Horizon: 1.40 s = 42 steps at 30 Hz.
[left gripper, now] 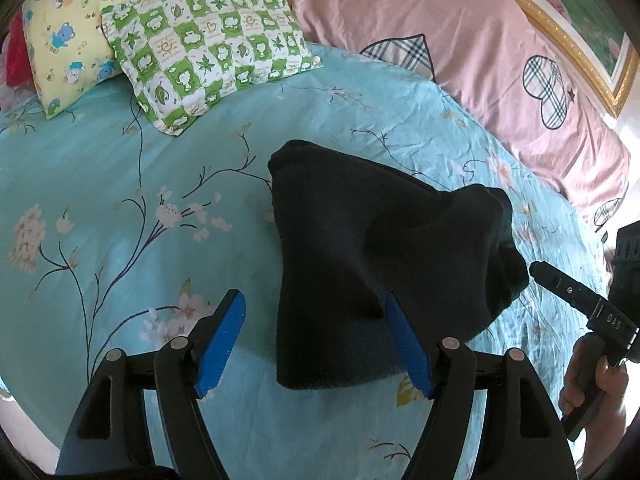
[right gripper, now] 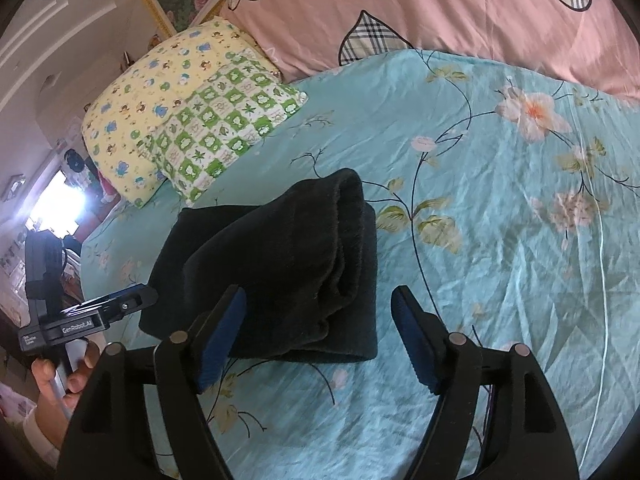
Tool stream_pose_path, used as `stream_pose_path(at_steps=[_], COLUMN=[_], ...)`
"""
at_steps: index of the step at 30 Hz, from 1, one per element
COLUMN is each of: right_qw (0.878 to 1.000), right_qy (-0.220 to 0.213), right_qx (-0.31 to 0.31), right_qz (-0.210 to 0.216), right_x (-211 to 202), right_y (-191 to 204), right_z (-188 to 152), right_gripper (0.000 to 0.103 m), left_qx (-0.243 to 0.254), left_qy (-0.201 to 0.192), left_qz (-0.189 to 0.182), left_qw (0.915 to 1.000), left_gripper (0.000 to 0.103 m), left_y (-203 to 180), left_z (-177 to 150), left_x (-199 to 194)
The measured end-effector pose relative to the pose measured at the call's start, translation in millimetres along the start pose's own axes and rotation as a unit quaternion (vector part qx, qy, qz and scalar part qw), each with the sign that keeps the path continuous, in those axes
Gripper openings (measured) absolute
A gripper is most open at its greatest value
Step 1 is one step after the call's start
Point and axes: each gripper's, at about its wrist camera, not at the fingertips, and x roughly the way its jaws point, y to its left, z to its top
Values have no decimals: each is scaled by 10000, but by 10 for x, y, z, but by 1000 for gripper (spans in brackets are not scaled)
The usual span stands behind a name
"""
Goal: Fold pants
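The black pants point(left gripper: 360, 240) lie folded in a thick bundle on the turquoise floral bedsheet point(left gripper: 120, 200). My left gripper point(left gripper: 316, 336) is open and empty, just in front of the bundle's near edge, with its right finger beside the cloth. In the right wrist view the pants point(right gripper: 288, 264) show stacked folded layers. My right gripper point(right gripper: 320, 332) is open and empty, its fingers standing at the bundle's near edge. The right gripper also shows in the left wrist view point(left gripper: 568, 292), and the left gripper in the right wrist view point(right gripper: 120, 304).
A green checked pillow point(left gripper: 208, 48) and a yellow bear-print pillow point(left gripper: 68, 28) lie at the head of the bed. A pink quilt point(left gripper: 480, 60) with plaid hearts is bunched along the far side. A gold-framed picture point(left gripper: 592, 20) stands behind it.
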Motion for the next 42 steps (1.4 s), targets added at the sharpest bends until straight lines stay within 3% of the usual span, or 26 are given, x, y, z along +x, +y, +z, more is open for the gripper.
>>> stream_pose_path(at_steps=[7, 13, 23, 42], right_qw=[9996, 9974, 9927, 9884], right_qy=[-53, -224, -173, -242], right_qx=[-281, -684, -1188, -1476], right_qz=[-69, -25, -111, -272], right_x=[-80, -197, -222, -204], right_y=[111, 258, 443, 606], right_z=[-82, -166, -430, -694], right_gripper=[77, 84, 88, 92], left_qx=[225, 496, 712, 873], left_qy=[-178, -325, -258, -311], left_qz=[157, 369, 778, 858], left_qw=[9995, 9976, 9941, 9920], left_gripper=[74, 77, 80, 85], left_y=[-140, -261, -338, -444], left_z=[-51, -135, -344, -559], left_x=[-127, -224, -236, -250])
